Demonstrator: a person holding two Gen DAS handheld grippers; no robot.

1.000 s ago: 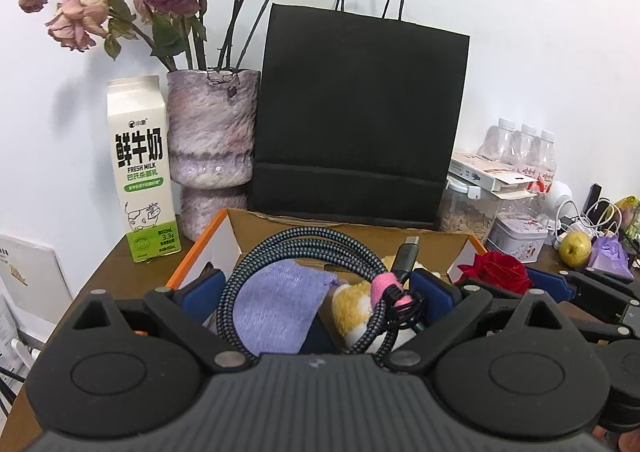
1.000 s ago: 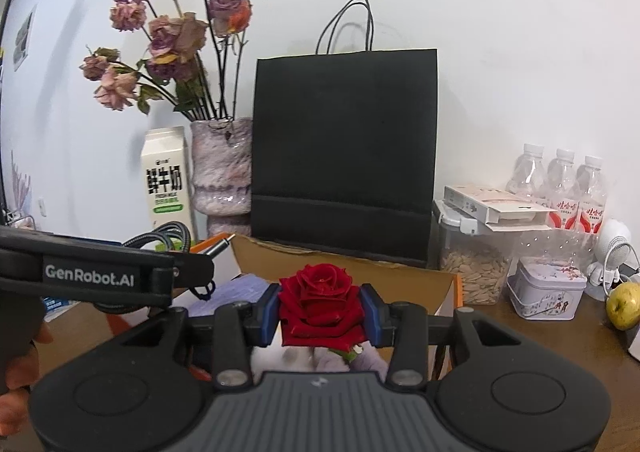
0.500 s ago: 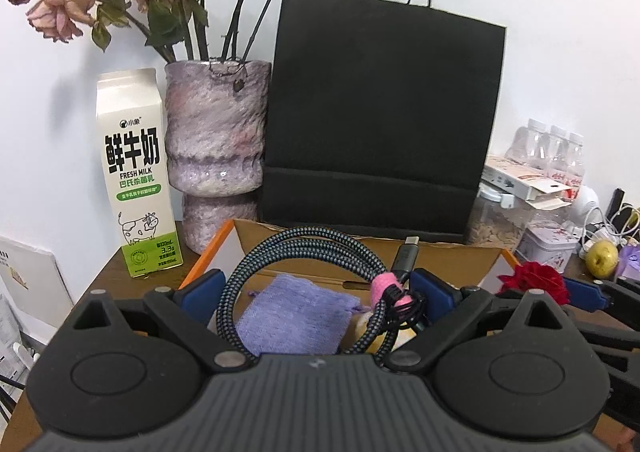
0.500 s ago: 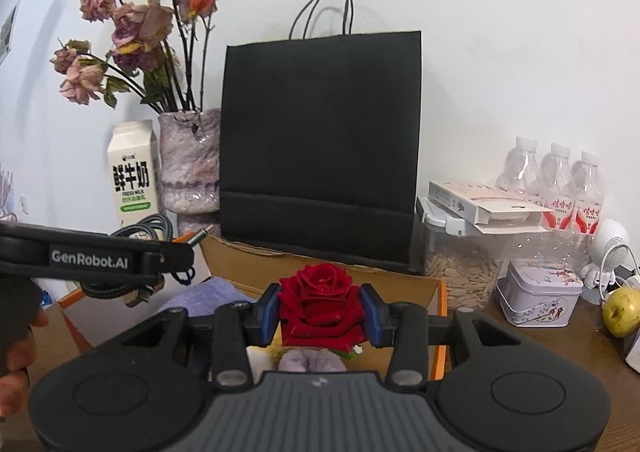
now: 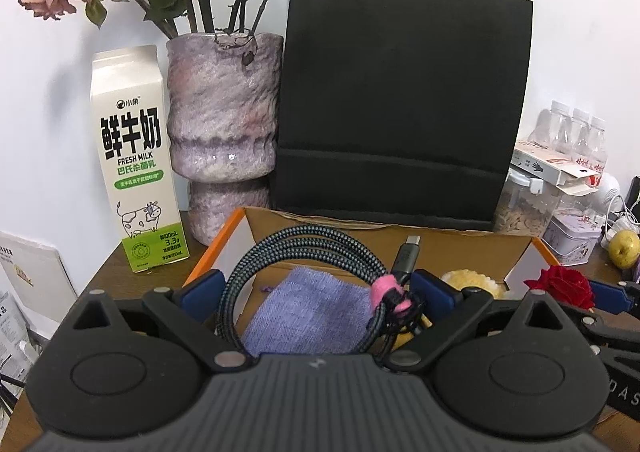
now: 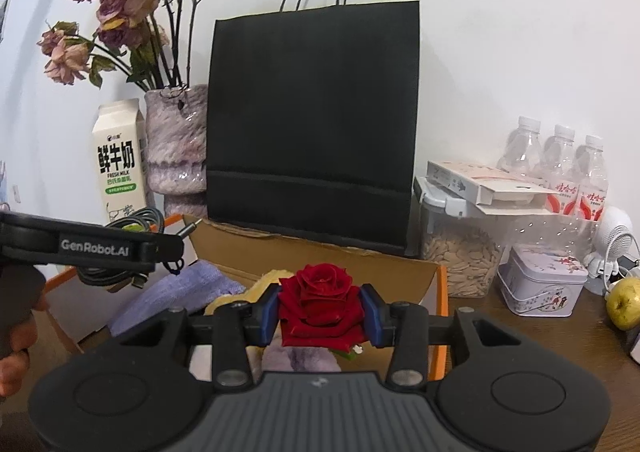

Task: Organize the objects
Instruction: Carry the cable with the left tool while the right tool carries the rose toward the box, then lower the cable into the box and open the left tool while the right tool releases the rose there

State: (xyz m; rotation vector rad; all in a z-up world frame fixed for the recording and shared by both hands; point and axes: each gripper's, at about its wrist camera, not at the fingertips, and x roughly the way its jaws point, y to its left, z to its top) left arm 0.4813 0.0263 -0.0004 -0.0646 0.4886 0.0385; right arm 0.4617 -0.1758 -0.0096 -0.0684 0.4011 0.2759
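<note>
Both hand-held grippers nearer the cardboard box [image 5: 392, 236]: left [image 5: 316, 288] clamping upright coiled cable [image 5: 304, 252], right [image 6: 321, 310] clamping up-facing rose [image 6: 320, 304].

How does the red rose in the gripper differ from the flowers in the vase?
The red rose is fresh, deep red and full; the vase flowers are faded pink-purple and shrivelled. The red rose shows only its head, clamped between the right gripper's jaws; the vase flowers stand on long stems. Both appear to be roses.

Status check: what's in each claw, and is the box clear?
Left claw shut on coiled cable. Right claw shut on red rose. Both over cardboard box; purple cloth already inside.
</note>
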